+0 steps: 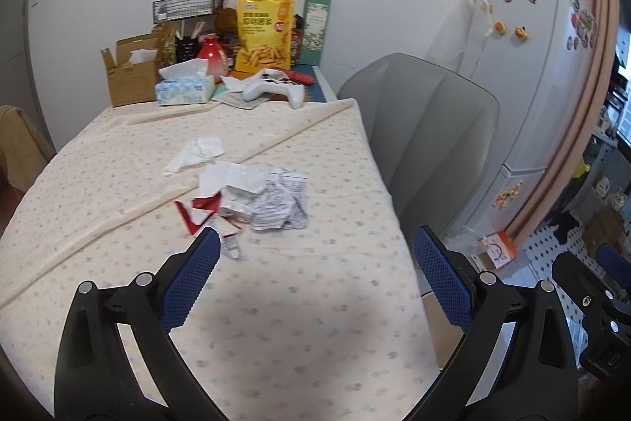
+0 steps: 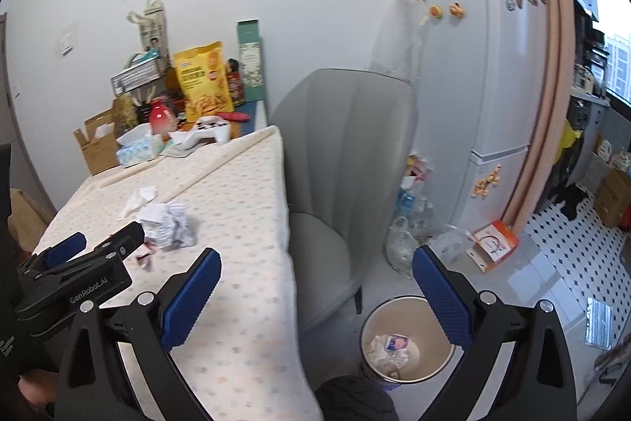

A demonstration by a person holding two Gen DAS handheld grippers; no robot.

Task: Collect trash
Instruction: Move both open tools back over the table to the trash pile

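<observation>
A heap of trash lies mid-table: crumpled printed paper (image 1: 282, 202), a white crumpled tissue (image 1: 195, 154), red-and-white wrapper scraps (image 1: 199, 210) and a small foil blister (image 1: 232, 249). The heap also shows in the right wrist view (image 2: 169, 223). My left gripper (image 1: 315, 263) is open and empty, just short of the heap. My right gripper (image 2: 315, 281) is open and empty, off the table's right edge above a round bin (image 2: 406, 338) on the floor that holds some trash. The left gripper's body (image 2: 79, 271) shows at the left in the right wrist view.
The table has a dotted cream cloth (image 1: 276, 302). At its back stand a tissue box (image 1: 185, 89), cardboard box (image 1: 132, 73), white game controller (image 1: 276, 87), yellow snack bag (image 1: 266, 30) and wire rack (image 1: 185, 6). A grey chair (image 1: 418, 129) and white fridge (image 1: 524, 66) are to the right.
</observation>
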